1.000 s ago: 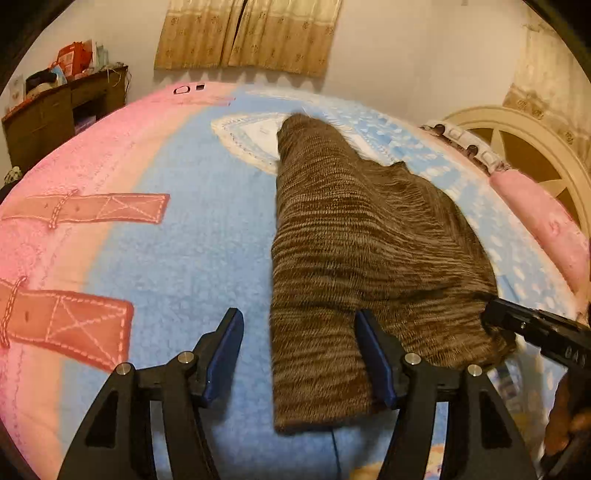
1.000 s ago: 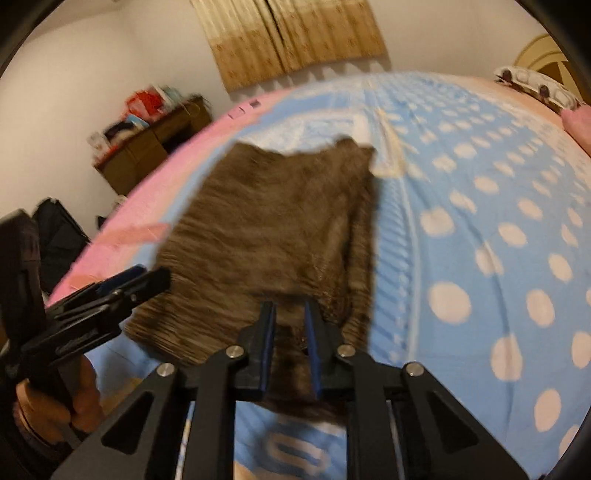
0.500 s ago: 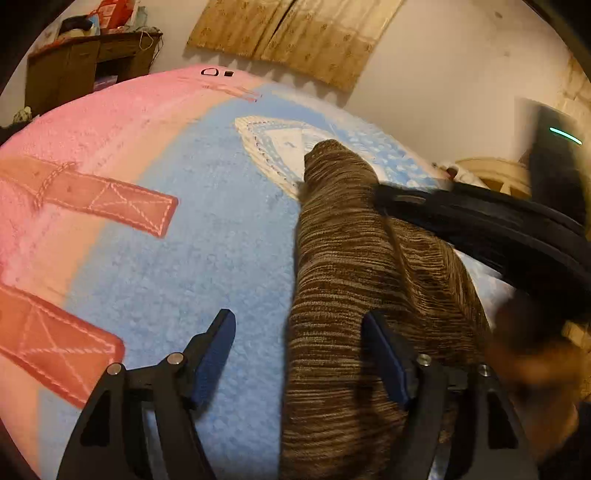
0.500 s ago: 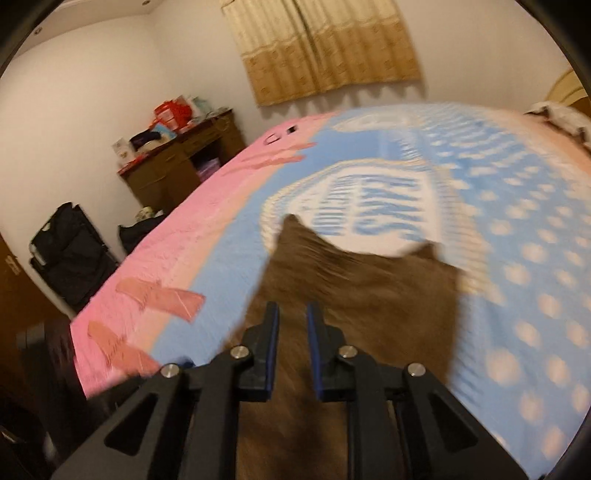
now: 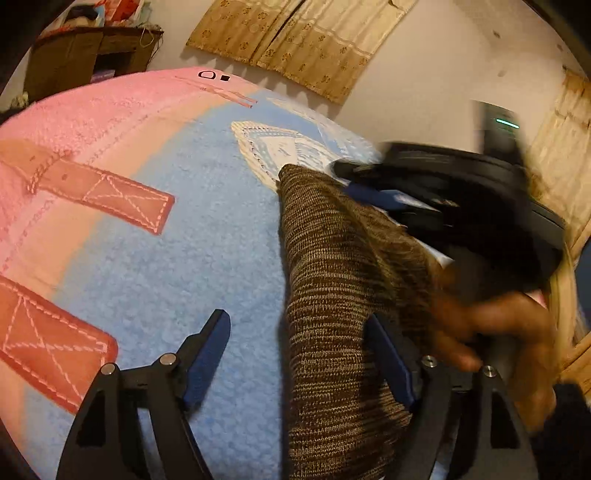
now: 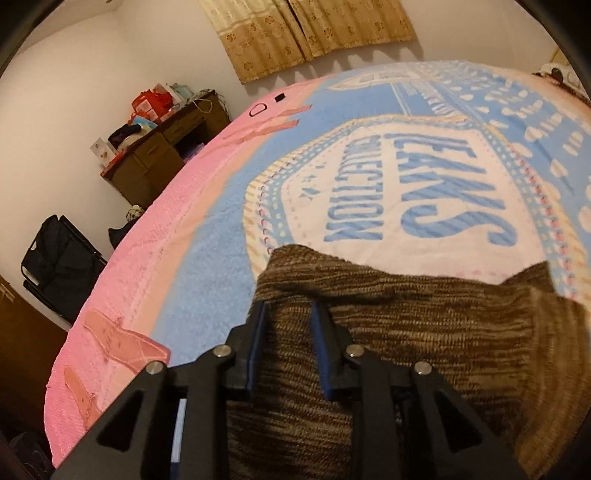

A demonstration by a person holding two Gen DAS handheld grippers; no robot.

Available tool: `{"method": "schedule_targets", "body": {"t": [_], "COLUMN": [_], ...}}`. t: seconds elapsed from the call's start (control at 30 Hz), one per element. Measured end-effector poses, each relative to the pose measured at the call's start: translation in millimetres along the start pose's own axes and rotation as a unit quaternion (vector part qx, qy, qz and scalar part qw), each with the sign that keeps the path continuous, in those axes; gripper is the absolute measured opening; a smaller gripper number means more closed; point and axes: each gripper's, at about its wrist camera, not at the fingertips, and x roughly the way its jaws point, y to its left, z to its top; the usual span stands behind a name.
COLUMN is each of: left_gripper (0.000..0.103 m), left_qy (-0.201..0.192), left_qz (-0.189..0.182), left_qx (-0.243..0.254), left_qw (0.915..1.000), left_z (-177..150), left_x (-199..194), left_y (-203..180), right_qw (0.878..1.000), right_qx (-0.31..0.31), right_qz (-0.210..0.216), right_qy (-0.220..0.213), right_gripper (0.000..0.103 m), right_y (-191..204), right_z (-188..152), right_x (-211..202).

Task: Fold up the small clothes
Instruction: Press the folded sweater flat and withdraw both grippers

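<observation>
Two grippers work one brown knit (image 5: 332, 295) lying on the bed blanket (image 5: 184, 240). Since a second ago the right gripper (image 6: 288, 325) has swept from the knit's near edge to its far corner, jaws opening with nothing pinched. The left gripper (image 5: 299, 343) is opening too, straddling the near edge, gripping nothing. Likely a fold is laid and another is being set up.

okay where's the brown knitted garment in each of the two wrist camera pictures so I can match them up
Left wrist view: the brown striped knitted garment runs from centre to the bottom edge, right of the middle, on the blue and pink fleece blanket.
Right wrist view: the garment fills the lower centre and right, under the right gripper, whose jaws are opening.
Shared landmark: the tan patterned curtain on the far wall.
</observation>
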Motion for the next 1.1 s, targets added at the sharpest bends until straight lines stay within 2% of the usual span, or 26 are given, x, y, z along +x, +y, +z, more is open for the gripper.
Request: {"method": "schedule_targets", "body": {"t": [0.1, 0.17, 0.23, 0.3, 0.33, 0.37, 0.43, 0.5, 0.57, 0.63, 0.73, 0.83, 0.9, 0.93, 1.03, 1.1], "left_gripper": [0.077, 0.077, 0.077, 0.077, 0.077, 0.077, 0.077, 0.077, 0.077, 0.077, 0.077, 0.077, 0.077, 0.077, 0.077, 0.077], "left_qy": [-0.001, -0.001, -0.001, -0.002, -0.002, -0.002, -0.002, 0.000, 0.000, 0.000, 0.001, 0.004, 0.005, 0.005, 0.006, 0.008], "left_qz": [-0.004, -0.001, -0.003, -0.006, -0.008, -0.009, -0.006, 0.001, 0.002, 0.002, 0.005, 0.017, 0.026, 0.029, 0.032, 0.038], "left_qx": [-0.003, 0.000, -0.002, -0.004, -0.005, -0.006, -0.003, 0.002, 0.003, 0.002, 0.006, 0.018, 0.027, 0.029, 0.032, 0.039], "left_qw": [1.0000, 1.0000, 1.0000, 1.0000, 1.0000, 0.9999, 1.0000, 1.0000, 1.0000, 1.0000, 1.0000, 0.9997, 0.9993, 0.9991, 0.9989, 0.9985], "left_z": [-0.1, -0.4, 0.3, 0.5, 0.7, 0.9, 1.1, 0.8, 0.7, 1.0, 0.4, -0.9, -2.1, -2.4, -3.1, -4.5], "left_x": [-0.8, -0.5, 0.4, 0.5, 0.4, 0.8, 1.0, 1.4, 1.7, 1.7, 1.9, 3.2, 3.9, 4.1, 4.1, 3.3], "left_y": [-0.3, -1.9, -1.5, -0.5, 0.2, 1.1, 0.7, -1.8, -2.5, -2.2, -4.3, -7.9, -10.6, -11.5, -11.7, -13.1], "right_qw": [0.999, 0.998, 0.997, 0.996, 0.994, 0.992, 0.991, 0.985, 0.983, 0.986, 0.987, 0.989, 0.987, 0.982, 0.983, 0.982], "right_qx": [-0.010, -0.039, -0.042, -0.029, -0.025, -0.015, 0.039, 0.081, 0.105, 0.092, 0.045, -0.002, -0.013, -0.023, -0.017, -0.005], "right_qz": [0.019, -0.019, -0.049, -0.084, -0.110, -0.124, -0.128, -0.147, -0.135, -0.115, -0.114, -0.124, -0.152, -0.181, -0.179, -0.182], "right_qy": [-0.041, -0.054, -0.040, -0.009, 0.006, 0.010, -0.015, -0.035, -0.060, -0.084, -0.103, -0.077, -0.043, -0.043, -0.043, -0.043], "right_gripper": [0.027, 0.027, 0.027, 0.027, 0.022, 0.022, 0.027, 0.027, 0.027, 0.027, 0.027, 0.027, 0.028, 0.028, 0.028, 0.034], "right_y": [12.2, 15.3, 2.4, -28.2, -44.3, -59.3, -88.0, -103.7, -102.9, -82.0, -45.4, -23.4, -19.4, -18.8, -22.0, -24.4], "right_z": [-4.2, -15.4, -29.8, -52.3, -63.7, -75.5, -97.0, -115.3, -134.7, -142.4, -147.0, -149.2, -152.6, -157.3, -170.9, -176.6], "right_x": [-41.0, -70.5, -87.0, -94.8, -97.7, -105.3, -136.1, -160.1, -183.0, -195.4, -196.0, -171.2, -151.9, -148.0, -155.7, -159.1]}}
